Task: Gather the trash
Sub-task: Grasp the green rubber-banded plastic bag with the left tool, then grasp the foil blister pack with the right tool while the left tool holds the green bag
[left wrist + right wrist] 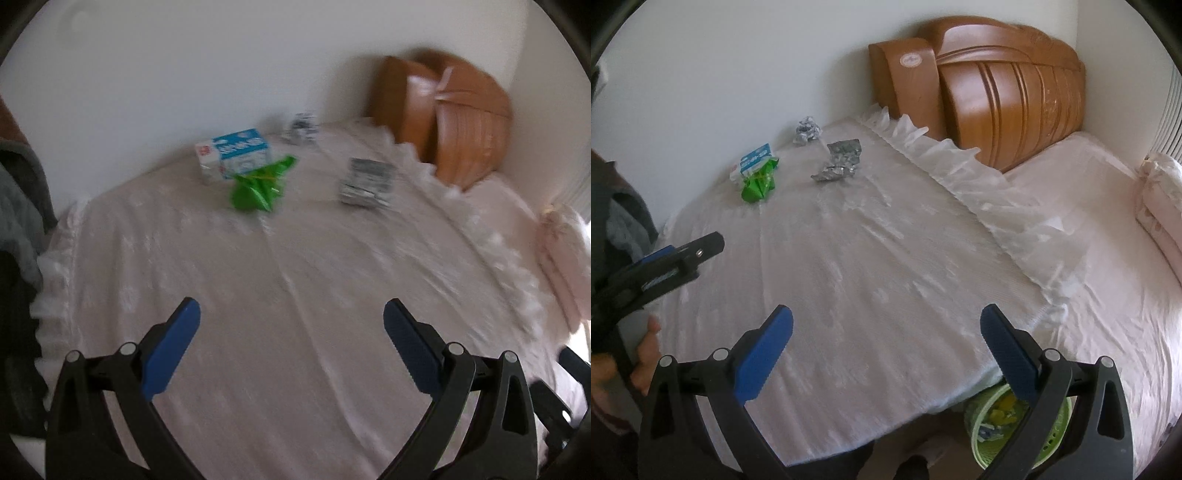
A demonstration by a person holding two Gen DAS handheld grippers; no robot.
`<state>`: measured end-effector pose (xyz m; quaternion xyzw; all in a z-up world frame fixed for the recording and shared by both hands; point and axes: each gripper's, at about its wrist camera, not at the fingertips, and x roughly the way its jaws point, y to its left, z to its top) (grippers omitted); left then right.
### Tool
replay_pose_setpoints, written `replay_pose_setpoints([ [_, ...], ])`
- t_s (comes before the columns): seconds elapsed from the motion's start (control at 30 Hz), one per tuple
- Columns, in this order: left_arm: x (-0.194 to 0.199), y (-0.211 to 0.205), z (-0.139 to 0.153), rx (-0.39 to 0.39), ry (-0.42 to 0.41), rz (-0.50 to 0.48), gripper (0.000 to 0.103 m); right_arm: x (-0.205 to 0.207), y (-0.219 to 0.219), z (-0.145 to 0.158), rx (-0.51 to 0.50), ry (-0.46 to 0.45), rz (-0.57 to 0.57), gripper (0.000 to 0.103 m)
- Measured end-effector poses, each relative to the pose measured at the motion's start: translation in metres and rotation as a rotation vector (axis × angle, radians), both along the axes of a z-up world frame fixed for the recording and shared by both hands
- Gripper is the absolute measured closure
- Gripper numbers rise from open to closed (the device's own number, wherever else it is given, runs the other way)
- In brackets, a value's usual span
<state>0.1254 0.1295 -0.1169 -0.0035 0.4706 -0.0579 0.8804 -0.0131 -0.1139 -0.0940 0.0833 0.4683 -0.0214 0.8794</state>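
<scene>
Trash lies at the far side of a table under a white lace cloth (295, 295). A blue-and-white carton (234, 155) lies beside a crumpled green wrapper (258, 186). A silver foil wrapper (365, 182) and a crumpled silver ball (301, 129) lie to the right. The same carton (753, 160), green wrapper (759, 184), foil wrapper (840, 160) and ball (807, 129) show in the right wrist view. My left gripper (291, 325) is open and empty, well short of them; it also shows side-on in the right wrist view (701, 245). My right gripper (886, 332) is open and empty above the cloth's near edge.
A green basket (982, 439) holding trash stands on the floor below the cloth's near edge. A wooden headboard (997, 92) leans in the corner. A pink bed (1108, 240) with a pillow (1160, 199) lies to the right. Clothing (18, 206) hangs at left.
</scene>
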Motion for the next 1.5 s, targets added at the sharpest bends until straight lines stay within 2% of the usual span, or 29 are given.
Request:
replay_pose_setpoints([
  [0.2,0.093,0.014,-0.036,0.002,0.039,0.076,0.008,0.056,0.02,-0.016,-0.017,0.048,-0.001,0.002],
  [0.4,0.159,0.006,-0.072,0.024,0.091,0.106,0.008,0.094,0.03,-0.032,-0.025,0.087,-0.002,0.002],
  [0.57,0.178,0.004,-0.086,0.01,0.097,0.121,0.009,0.111,0.031,-0.042,-0.014,0.106,-0.006,0.002],
  [0.63,0.179,0.001,-0.088,0.006,0.085,0.102,0.028,0.115,0.031,-0.045,-0.009,0.112,-0.005,0.002],
  [0.7,0.18,-0.001,-0.092,0.008,0.091,0.083,0.035,0.123,0.029,-0.049,-0.004,0.119,-0.003,0.002],
  [0.83,0.179,-0.001,-0.093,0.011,0.07,0.071,0.037,0.139,0.029,-0.054,-0.014,0.12,0.037,0.002],
  [0.97,0.179,0.004,-0.094,0.006,0.069,0.066,0.038,0.163,0.036,-0.059,-0.108,0.11,0.164,0.002],
  [1.0,0.178,0.005,-0.094,0.006,0.067,0.063,0.038,0.175,0.039,-0.059,-0.164,0.1,0.23,0.002],
  [1.07,0.177,0.008,-0.091,0.013,0.057,0.058,0.038,0.183,0.043,-0.058,-0.201,0.082,0.294,0.002],
  [1.1,0.174,0.009,-0.09,0.021,0.051,0.052,0.038,0.195,0.047,-0.057,-0.254,0.063,0.385,0.002],
  [1.13,0.172,0.01,-0.088,0.025,0.047,0.049,0.038,0.2,0.049,-0.057,-0.276,0.058,0.415,0.002],
  [1.2,0.167,0.013,-0.085,0.027,0.041,0.046,0.038,0.219,0.059,-0.058,-0.383,0.054,0.565,0.002],
  [1.27,0.163,0.017,-0.082,0.025,0.04,0.049,0.038,0.23,0.067,-0.06,-0.457,0.051,0.648,0.002],
  [1.3,0.159,0.019,-0.08,0.023,0.041,0.055,0.038,0.24,0.076,-0.064,-0.55,0.048,0.738,0.002],
  [1.4,0.15,0.024,-0.076,0.011,0.046,0.066,0.038,0.256,0.089,-0.076,-0.679,0.049,0.867,0.002],
  [1.5,0.144,0.027,-0.072,-0.003,0.049,0.078,0.038,0.28,0.097,-0.09,-0.69,0.117,0.939,0.002],
])
